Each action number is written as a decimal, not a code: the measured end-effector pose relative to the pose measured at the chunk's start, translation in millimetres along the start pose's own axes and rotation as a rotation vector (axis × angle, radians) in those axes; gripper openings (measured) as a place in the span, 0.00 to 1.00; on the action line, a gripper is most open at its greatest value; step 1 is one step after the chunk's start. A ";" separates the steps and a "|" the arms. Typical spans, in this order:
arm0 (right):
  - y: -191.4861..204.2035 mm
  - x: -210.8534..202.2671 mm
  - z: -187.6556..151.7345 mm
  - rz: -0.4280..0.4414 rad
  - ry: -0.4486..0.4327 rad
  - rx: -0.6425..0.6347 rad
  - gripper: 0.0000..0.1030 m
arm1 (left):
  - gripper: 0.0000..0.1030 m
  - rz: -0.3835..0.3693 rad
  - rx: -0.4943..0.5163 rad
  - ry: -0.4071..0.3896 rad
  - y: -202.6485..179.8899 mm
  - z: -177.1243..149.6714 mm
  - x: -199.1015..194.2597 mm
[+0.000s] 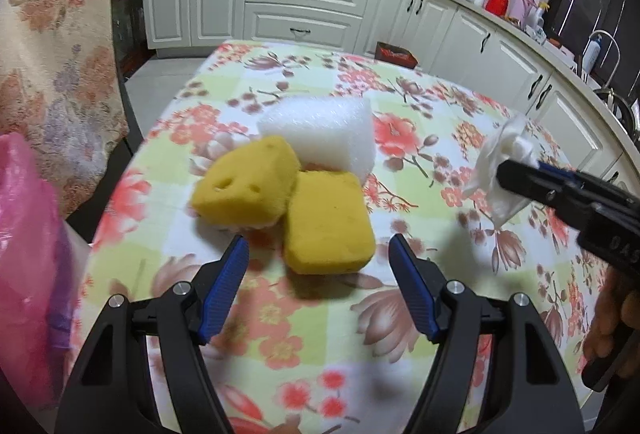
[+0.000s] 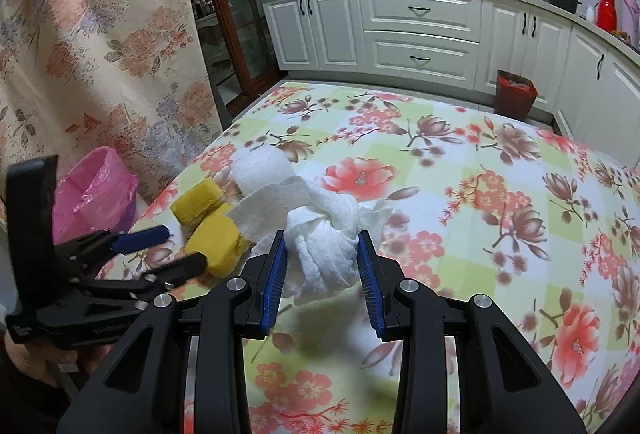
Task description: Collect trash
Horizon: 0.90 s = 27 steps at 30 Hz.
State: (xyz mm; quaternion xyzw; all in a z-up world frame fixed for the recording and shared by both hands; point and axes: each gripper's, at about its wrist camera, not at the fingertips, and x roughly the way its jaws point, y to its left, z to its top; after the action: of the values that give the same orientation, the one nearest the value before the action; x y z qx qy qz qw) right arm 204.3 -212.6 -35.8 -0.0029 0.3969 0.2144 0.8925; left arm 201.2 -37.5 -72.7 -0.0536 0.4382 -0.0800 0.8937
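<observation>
White kitchen cabinets (image 2: 420, 30) ran behind a surface (image 2: 480, 218) covered in a floral cloth. The right gripper (image 2: 323, 262) was clamped on a crumpled white paper towel (image 2: 320, 234), carried clear of the cloth. The left gripper (image 1: 316, 262) stood with its jaws apart and nothing between them, aimed down at the nearer yellow sponge (image 1: 328, 222) close to the surface's left edge. A second yellow sponge (image 1: 244, 186) lay touching it, and a white foam block (image 1: 320, 130) sat just behind both. A bin lined with a pink bag (image 2: 96, 190) waited beside the left edge, below the surface. By the look of it, the job was at an early-to-middle stage: one piece was in hand but not yet binned, and three pieces remained to be picked up.
</observation>
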 end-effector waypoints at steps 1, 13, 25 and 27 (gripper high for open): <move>-0.9 -0.4 0.0 -0.001 -0.001 0.001 0.34 | 0.68 0.000 0.002 0.005 -2.1 -0.1 3.9; -7.6 -1.9 -0.7 -0.006 0.001 0.011 0.34 | 0.46 0.018 -0.016 0.018 4.6 -1.0 12.5; 12.7 -14.3 -1.0 0.009 -0.015 -0.017 0.34 | 0.46 0.011 -0.026 0.005 21.7 -24.2 -33.6; 16.2 -16.1 -1.4 0.010 -0.015 -0.023 0.34 | 0.46 0.014 -0.027 0.000 24.4 -28.5 -41.7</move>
State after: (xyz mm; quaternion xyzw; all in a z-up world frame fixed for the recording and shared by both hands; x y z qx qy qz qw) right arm 187.4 -204.2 -22.7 -0.0094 0.3877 0.2234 0.8943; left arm 155.8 -6.4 -61.8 -0.0626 0.4396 -0.0678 0.8935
